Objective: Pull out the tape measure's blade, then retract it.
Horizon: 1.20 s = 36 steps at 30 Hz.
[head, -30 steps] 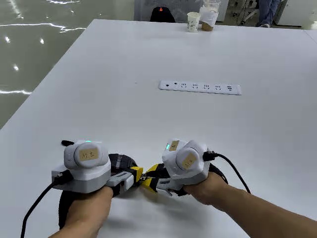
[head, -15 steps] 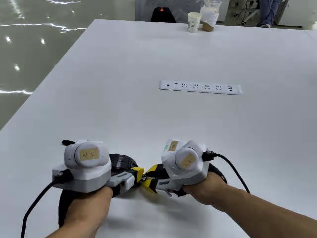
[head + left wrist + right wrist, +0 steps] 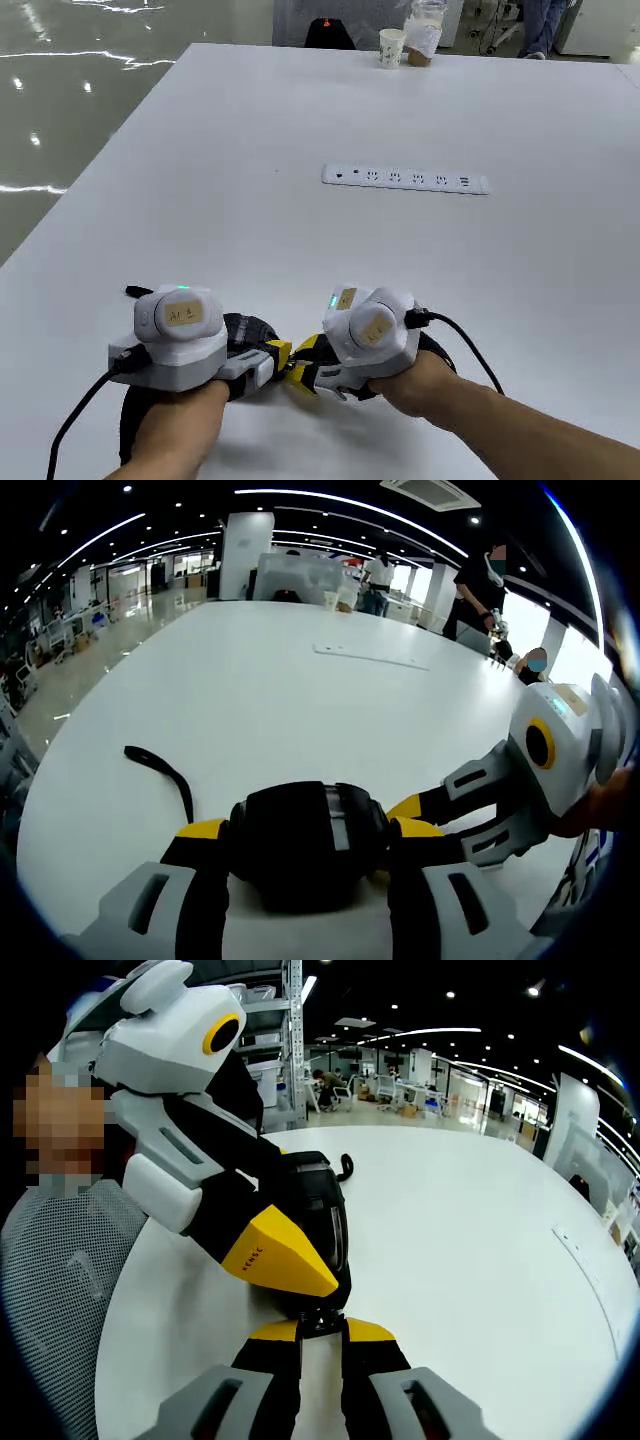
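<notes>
A black tape measure (image 3: 246, 331) lies low on the white table (image 3: 300, 120), between my two grippers. My left gripper (image 3: 266, 358) is shut on its case, which sits between the yellow-tipped jaws in the left gripper view as the tape measure (image 3: 305, 852). Its black wrist strap (image 3: 160, 768) trails off to the left on the table. My right gripper (image 3: 299, 369) meets the case from the right. In the right gripper view the right gripper (image 3: 322, 1332) is pinched on the small blade tip at the mouth of the tape measure (image 3: 316, 1222). No length of blade shows between them.
A white power strip (image 3: 405, 178) lies mid-table beyond the grippers. A paper cup (image 3: 391, 44) and a wrapped item stand at the far edge. The table's left edge (image 3: 95, 160) drops to a shiny floor. Cables run back from both grippers.
</notes>
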### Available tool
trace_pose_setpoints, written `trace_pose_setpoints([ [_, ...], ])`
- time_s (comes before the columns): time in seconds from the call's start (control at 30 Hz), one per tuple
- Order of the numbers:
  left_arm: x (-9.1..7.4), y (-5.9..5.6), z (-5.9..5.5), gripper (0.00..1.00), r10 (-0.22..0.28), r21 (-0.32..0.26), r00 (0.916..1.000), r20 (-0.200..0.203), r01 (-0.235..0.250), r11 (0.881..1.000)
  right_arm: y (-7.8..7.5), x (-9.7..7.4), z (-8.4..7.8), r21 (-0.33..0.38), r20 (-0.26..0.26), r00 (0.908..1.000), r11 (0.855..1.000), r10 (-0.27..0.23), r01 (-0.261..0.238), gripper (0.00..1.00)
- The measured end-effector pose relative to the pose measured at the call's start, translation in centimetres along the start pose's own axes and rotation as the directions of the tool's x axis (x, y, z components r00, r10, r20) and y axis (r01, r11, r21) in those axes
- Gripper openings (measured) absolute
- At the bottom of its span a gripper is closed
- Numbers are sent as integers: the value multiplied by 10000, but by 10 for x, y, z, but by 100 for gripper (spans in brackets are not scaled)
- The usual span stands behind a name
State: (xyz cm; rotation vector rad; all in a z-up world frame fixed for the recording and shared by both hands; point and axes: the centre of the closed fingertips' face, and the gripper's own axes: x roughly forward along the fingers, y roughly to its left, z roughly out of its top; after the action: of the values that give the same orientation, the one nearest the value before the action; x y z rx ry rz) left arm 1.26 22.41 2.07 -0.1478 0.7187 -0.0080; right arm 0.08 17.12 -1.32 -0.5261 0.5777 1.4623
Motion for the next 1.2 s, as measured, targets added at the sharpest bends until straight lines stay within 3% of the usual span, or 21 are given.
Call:
trace_pose_setpoints([
  [0.43,0,0,0,60,29,-124,10000,-78,-30,9999,-2,-5,0,-19,-35,10000,10000,-48,48,16],
  [1.2,-11,0,1,66,-301,439,9995,-20,302,9986,-4,-33,-12,315,-67,9985,9980,-544,546,28],
])
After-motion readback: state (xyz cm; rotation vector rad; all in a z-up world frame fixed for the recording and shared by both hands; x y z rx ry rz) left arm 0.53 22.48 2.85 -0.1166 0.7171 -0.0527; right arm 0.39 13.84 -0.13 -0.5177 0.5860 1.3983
